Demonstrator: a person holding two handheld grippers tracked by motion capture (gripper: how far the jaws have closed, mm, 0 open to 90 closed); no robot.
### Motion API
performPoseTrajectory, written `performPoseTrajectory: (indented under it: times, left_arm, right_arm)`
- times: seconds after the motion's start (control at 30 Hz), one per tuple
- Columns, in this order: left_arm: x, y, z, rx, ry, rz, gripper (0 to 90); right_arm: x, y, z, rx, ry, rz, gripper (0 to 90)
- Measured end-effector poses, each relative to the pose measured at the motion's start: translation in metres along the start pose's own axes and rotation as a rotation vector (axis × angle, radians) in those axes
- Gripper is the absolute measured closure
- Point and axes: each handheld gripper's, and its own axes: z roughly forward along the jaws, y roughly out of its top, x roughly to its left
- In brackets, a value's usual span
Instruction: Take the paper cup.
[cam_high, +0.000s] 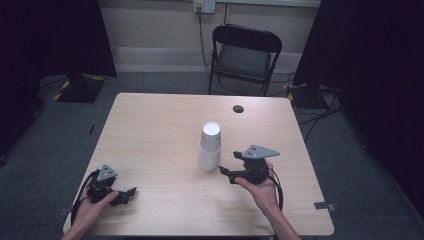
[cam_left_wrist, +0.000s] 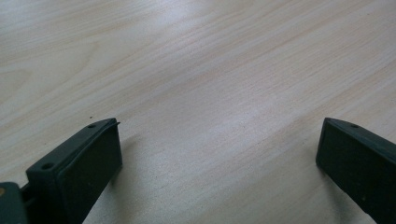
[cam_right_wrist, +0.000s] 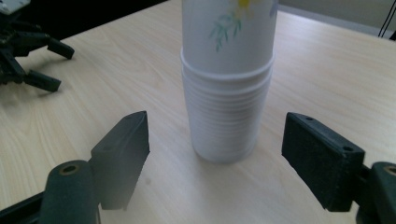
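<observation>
While the tall stack of white paper cups (cam_high: 210, 147) stands upside down near the middle of the pale wooden surface (cam_high: 150, 130), we hold the right gripper (cam_high: 226, 171) just beside it, fingers (cam_right_wrist: 122, 154) spread wide, touching nothing. Our left gripper (cam_high: 129, 192) rests by the near left corner, fingers apart over bare wood.

The left gripper (cam_left_wrist: 219, 149) sat low over the light wood-grain tabletop (cam_left_wrist: 196, 70), its two black jaws spread wide — one rising at the lower left, one at the lower right. Bare wood lay between them. The jaws seemed to rest on the surface — though contact was unclear.
</observation>
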Motion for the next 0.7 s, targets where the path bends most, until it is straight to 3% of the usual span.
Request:
performPoseTrajectory:
  times: [0.27,0.3,0.5,0.53,0.7]
  left_arm:
    - [0.000,0.000,0.000,0.000,0.000,0.002,0.0]
    - [0.000,0.000,0.000,0.000,0.000,0.001,0.0]
    - [0.000,0.000,0.000,0.000,0.000,0.002,0.0]
    - [0.000,0.000,0.000,0.000,0.000,0.002,0.0]
    - [0.000,0.000,0.000,0.000,0.000,0.001,0.0]
  right_arm:
    - [-0.002,0.024,0.007,-0.042,0.022,-0.017,22.3]
    - [-0.002,0.028,0.009,-0.052,0.019,-0.002,20.6]
    - [-0.005,0.041,0.021,-0.070,0.001,-0.011,15.8]
    - [-0.007,0.046,0.025,-0.066,-0.014,-0.031,14.4]
    - [-0.012,0.058,0.028,-0.101,-0.010,-0.029,14.3]
